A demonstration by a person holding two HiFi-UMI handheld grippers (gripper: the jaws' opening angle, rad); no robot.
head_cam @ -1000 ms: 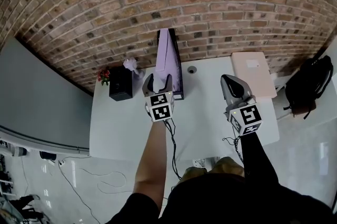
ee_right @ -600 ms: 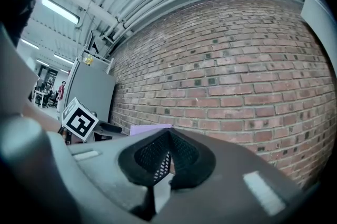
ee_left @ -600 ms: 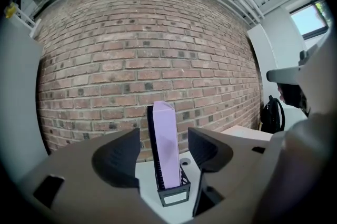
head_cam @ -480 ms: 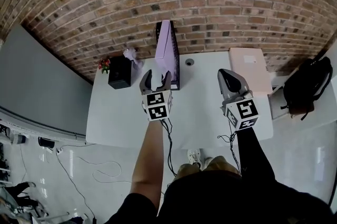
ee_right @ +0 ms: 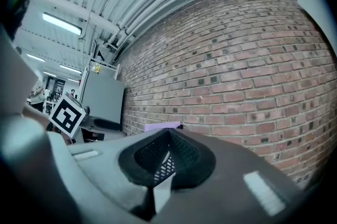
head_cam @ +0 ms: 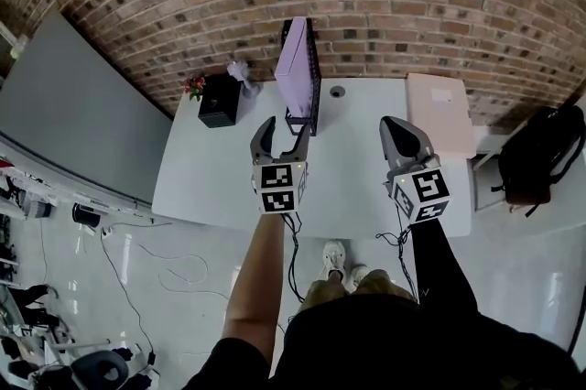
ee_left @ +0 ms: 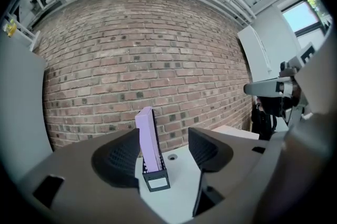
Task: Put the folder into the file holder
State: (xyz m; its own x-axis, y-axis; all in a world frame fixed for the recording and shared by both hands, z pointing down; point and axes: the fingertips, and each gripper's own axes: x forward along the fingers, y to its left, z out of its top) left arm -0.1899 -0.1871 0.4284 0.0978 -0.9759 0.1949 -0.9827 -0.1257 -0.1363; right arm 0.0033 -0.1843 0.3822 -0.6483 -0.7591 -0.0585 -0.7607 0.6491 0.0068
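A lilac folder (head_cam: 296, 68) stands upright in the black mesh file holder (head_cam: 314, 95) at the back of the white table (head_cam: 211, 187), near the brick wall. My left gripper (head_cam: 284, 124) hovers just short of the holder's near end, open, with nothing between its fingers. In the left gripper view the folder (ee_left: 148, 136) and the holder (ee_left: 156, 179) show ahead between the spread jaws. My right gripper (head_cam: 397, 126) is held to the right of the holder, shut and empty. In the right gripper view only the folder's top edge (ee_right: 163, 126) shows above the closed jaws.
A black box (head_cam: 220, 100) with small flowers (head_cam: 194, 86) stands left of the holder. A beige box (head_cam: 438, 112) lies at the table's right end. A round cable hole (head_cam: 337, 92) sits right of the holder. A black backpack (head_cam: 540, 155) rests on the floor at right.
My left gripper has drawn back from beside the holder to just short of its near end, still open. The right gripper stays shut. The head view has shifted, and the folder stays in the holder.
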